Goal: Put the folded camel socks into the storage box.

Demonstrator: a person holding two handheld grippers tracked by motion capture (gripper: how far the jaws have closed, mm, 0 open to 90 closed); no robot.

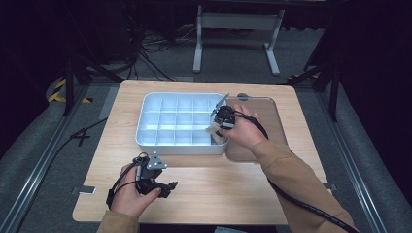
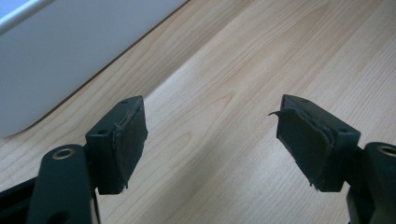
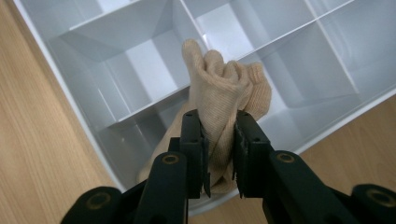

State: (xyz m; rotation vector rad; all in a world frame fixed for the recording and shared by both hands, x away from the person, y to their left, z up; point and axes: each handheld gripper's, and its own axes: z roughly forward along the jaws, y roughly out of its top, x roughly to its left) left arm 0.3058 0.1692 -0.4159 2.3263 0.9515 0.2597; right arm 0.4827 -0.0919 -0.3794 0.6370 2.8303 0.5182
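The table [image 1: 194, 189] holds a white tray [image 1: 145, 138] with many small boxes. The right gripper [image 3: 219, 154] squeezes a tan sock [image 3: 219, 93] over the tray's near corner box. To do it well, I think it should go down slowly, keep the sock bunched, then let go inside. The left gripper [image 2: 210, 144] rests open on the table, holding nothing.

No text, label, brand, number or sign can be read in any of the views. Yellow-and-black striped markings [image 1: 59, 90] are seen on the floor at the far left of the table, but no letters or figures are carried by them.
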